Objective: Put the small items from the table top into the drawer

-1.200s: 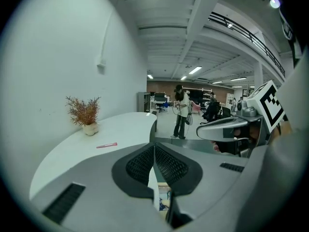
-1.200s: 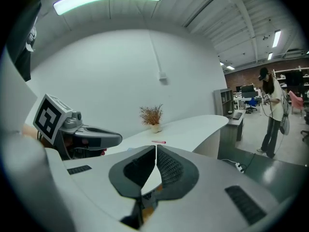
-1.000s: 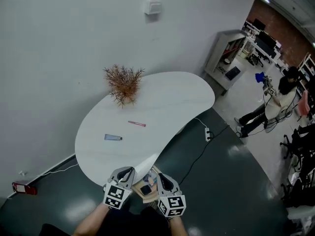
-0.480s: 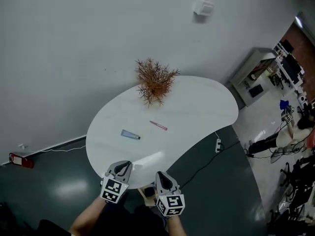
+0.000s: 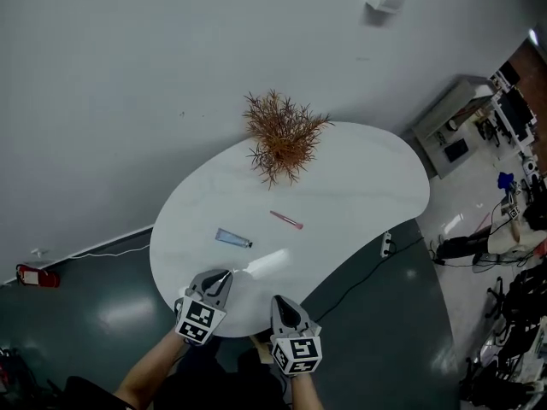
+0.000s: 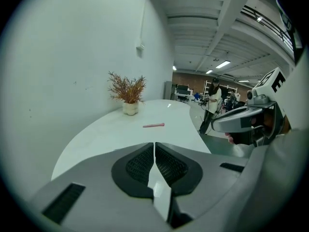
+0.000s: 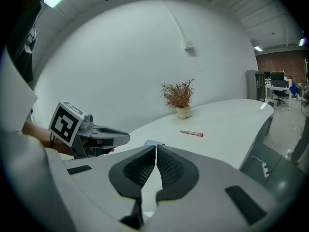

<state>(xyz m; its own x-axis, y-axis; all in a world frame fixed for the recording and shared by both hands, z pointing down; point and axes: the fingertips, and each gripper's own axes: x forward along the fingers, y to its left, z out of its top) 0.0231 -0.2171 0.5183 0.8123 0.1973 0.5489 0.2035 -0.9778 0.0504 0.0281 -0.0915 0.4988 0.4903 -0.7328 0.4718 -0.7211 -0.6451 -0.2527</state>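
Shut tight on nothing: left claw (image 5: 220,277) and right claw (image 5: 279,302). Out on the table (image 5: 367,169), lying apart: blue tube (image 5: 232,239) and pink pen (image 5: 286,220). Probably light, smooth, slippery; best pinched across the middle.

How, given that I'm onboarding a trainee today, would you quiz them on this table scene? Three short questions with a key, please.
1. True or false: the left gripper and the right gripper are both shut and empty.
2. Which lies nearest the left gripper? A the blue tube; B the pink pen; C the dried plant.
3. Besides the dried plant, how many loose items lie on the white table?
Key: 1 true. 2 A. 3 two, the blue tube and the pink pen.
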